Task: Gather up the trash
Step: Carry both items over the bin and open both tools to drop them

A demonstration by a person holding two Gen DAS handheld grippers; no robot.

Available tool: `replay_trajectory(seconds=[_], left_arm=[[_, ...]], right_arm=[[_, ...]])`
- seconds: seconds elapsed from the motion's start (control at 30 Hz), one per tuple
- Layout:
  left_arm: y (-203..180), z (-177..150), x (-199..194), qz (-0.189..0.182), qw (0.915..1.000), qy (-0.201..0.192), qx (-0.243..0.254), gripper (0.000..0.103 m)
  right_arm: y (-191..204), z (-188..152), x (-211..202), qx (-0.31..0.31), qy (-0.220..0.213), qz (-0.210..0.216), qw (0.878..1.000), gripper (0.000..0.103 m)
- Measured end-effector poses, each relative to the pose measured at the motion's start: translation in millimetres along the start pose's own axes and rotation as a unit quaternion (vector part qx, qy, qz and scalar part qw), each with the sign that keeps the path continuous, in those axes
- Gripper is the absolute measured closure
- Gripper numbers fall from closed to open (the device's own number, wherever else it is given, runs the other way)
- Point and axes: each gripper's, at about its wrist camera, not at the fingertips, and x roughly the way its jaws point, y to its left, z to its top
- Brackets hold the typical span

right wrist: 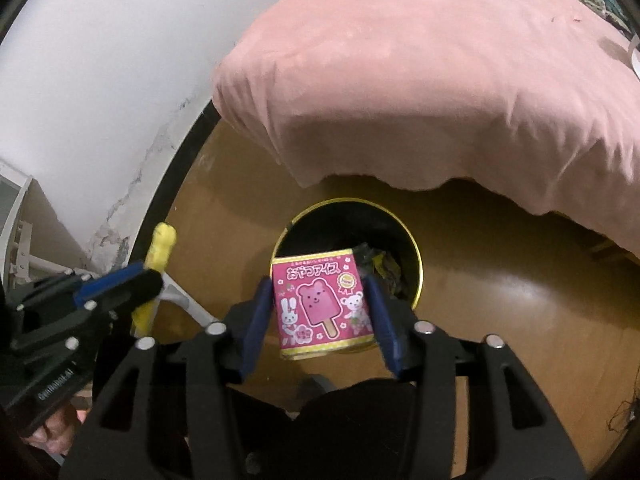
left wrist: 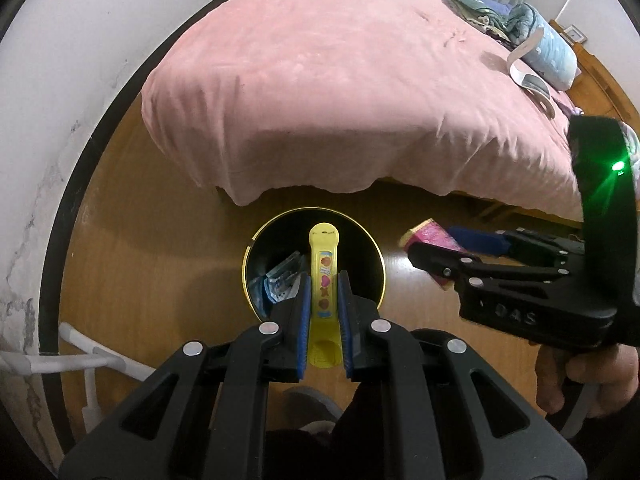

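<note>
A black trash bin with a gold rim [left wrist: 250, 248] [right wrist: 416, 264] stands on the wooden floor below both grippers. My left gripper [left wrist: 324, 280] [right wrist: 148, 280] is shut on a yellow plastic stick with stickers [left wrist: 324, 256] [right wrist: 162, 240], held over the bin's mouth. A pink ice-cream box [right wrist: 320, 304] [left wrist: 430, 236] sits between the pads of my right gripper [right wrist: 320, 312] [left wrist: 436, 248]. Those jaws stand wide, with a gap showing at the left pad. Crumpled wrappers [left wrist: 280, 280] [right wrist: 380, 264] lie inside the bin.
A bed under a pink blanket [left wrist: 340, 92] [right wrist: 440, 80] overhangs just behind the bin, with clothes and bedding [left wrist: 532, 28] at its far end. A white wall with a dark baseboard [left wrist: 60, 240] runs on the left, with a white rack [left wrist: 88, 360] by it. A hand [left wrist: 580, 376] holds the right gripper.
</note>
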Motion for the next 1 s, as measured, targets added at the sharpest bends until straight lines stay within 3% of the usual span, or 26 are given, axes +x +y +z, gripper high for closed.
replay_trajectory(seconds=[0.2,0.5,0.53,0.63,0.7,0.77,1.0], left_arm=[[5.5,2.3,1.8,-0.003,0.9999,0.006,-0.009,0.091],[2.1,15.6,0.5,-0.020,0.9997,0.007,-0.011,0.088],[0.2,20.6,-0.8,-0.020,0.9997,0.005,-0.011,0.078],[-3.2,29.8,-12.1,-0.008,0.9998,-0.016,-0.009,0.032],[-5.3,31.4,-26.5,0.008,0.9992,-0.038,-0.005,0.028],[-4.3,29.6,-43.1,0.013,0.9986,-0.051,-0.003,0.017],[33.5,-3.3,-116.8,0.067,0.9927,-0.098,-0.020,0.013]], right_arm=[[1.5,6.7,-10.2,0.012,-0.024,0.010,1.000,0.022],[-6.0,16.3,-27.3,0.042,-0.054,-0.009,0.998,0.021],[-7.4,18.6,-30.1,0.046,-0.059,-0.011,0.997,0.021],[-11.3,25.3,-39.8,0.060,-0.074,-0.010,0.995,0.020],[-10.2,29.7,-46.1,0.067,-0.084,-0.006,0.994,0.018],[-5.4,33.4,-51.7,0.067,-0.094,-0.004,0.993,0.018],[47.8,48.3,-64.6,0.030,-0.105,0.035,0.993,0.017]])
